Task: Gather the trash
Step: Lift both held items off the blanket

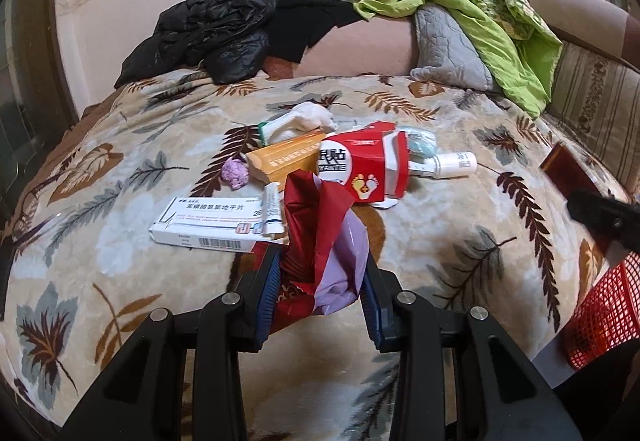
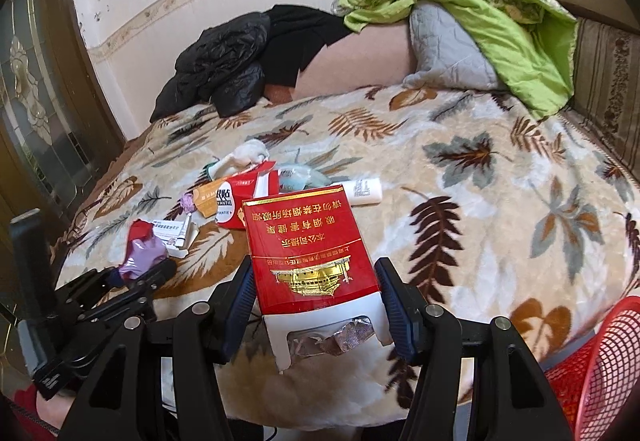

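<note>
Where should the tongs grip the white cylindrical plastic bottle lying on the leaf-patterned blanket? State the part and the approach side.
Grip the white cylindrical plastic bottle across the middle of its body, coming down from above. It lies on its side on the leaf-patterned blanket, so its round sides are exposed. Its inner end tucks beside the torn red cardboard box, so the free outer half is likely easier.

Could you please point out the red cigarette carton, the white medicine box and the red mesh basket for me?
red cigarette carton [image 2: 308, 241], right wrist view, middle of its red face.
white medicine box [image 1: 208, 219], left wrist view, its printed top.
red mesh basket [image 2: 600, 361], right wrist view, its mesh wall.
</note>
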A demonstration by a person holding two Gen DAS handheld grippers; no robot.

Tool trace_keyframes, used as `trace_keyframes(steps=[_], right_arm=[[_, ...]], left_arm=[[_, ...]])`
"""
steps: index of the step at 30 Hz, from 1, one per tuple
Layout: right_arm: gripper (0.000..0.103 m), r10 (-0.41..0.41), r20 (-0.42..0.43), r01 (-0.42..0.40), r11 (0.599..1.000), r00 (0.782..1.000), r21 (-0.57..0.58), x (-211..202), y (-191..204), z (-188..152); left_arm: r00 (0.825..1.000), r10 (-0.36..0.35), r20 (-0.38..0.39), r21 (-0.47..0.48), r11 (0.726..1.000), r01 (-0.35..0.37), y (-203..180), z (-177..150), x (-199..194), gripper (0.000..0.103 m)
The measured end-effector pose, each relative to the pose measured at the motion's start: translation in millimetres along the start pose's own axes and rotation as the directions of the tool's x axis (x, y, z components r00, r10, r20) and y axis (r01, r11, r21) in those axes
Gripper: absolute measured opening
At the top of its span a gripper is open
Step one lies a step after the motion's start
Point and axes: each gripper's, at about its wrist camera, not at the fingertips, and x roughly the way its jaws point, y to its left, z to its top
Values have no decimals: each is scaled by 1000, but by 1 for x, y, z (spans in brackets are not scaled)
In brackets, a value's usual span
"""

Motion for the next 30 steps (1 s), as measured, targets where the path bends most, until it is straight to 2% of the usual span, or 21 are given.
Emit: trace_keyframes(steps=[5, 15, 30], right_arm=[[63, -2, 19, 1, 1000, 1000, 30, -17, -10, -1], [63, -9, 26, 8, 999, 1000, 53, -23, -17, -1], [63, 4, 35, -6, 999, 999, 34, -21, -7, 0]], left_arm=[[1000, -11, 3, 29, 1000, 11, -10, 0, 1, 36], [999, -30, 22, 66, 997, 28, -23, 0, -2, 36], [998, -51, 25, 8, 999, 50, -7, 3, -12, 36]])
